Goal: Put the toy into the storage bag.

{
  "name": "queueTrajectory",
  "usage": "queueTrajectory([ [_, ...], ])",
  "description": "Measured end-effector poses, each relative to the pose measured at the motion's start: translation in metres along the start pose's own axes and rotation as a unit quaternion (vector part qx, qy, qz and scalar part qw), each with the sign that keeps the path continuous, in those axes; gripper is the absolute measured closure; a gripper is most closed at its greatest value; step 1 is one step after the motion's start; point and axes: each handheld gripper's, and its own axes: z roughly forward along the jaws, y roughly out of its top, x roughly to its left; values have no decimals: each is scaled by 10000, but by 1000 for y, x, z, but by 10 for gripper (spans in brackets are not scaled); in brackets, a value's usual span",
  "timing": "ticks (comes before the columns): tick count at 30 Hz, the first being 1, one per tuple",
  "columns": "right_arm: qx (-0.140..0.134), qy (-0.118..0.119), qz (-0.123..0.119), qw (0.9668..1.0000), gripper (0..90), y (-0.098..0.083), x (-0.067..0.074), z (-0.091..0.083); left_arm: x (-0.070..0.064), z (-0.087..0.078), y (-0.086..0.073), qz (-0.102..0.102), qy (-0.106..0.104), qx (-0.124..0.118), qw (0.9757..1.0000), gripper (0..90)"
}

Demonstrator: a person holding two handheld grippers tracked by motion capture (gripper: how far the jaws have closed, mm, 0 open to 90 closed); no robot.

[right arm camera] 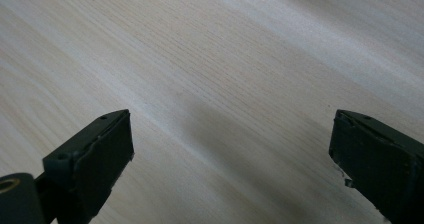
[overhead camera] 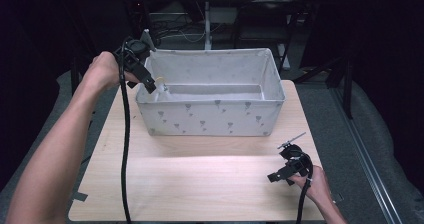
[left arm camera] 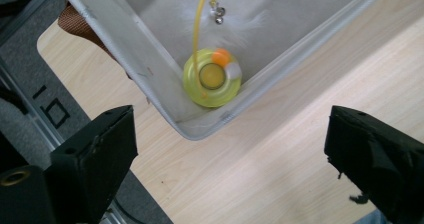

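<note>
A pale wooden desk carries a grey fabric bin in the high view, the left gripper above its left corner. The left gripper view reveals a yellow disc toy inside that corner, beyond wide, empty jaws. The right gripper view has the right gripper wide over bare desk.

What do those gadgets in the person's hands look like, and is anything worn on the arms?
Both the left gripper and the right gripper are black, with two blocky jaws and a thick black cable trailing off. Each carries a grey plate on top. The forearms are bare, without sleeves.
</note>
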Motion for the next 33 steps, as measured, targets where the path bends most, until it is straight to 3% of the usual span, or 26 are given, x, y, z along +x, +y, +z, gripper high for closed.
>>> queueTrajectory([
  [8,-1,-1,-14,10000,38,0,0,0,-23,-7,-22,289,49,-48,9996,11],
  [16,42,-13,-33,10000,38,0,1,1,-45,2,-54,564,27,-76,9984,1],
  [24,49,-10,-2,10000,38,0,1,1,-60,34,-94,598,-77,2,9982,1],
  [29,-18,-13,103,9999,37,0,3,2,-72,59,-116,640,-100,189,9977,1],
  [33,-4,-20,99,9999,37,0,3,2,-79,75,-131,641,-193,155,9976,1],
])
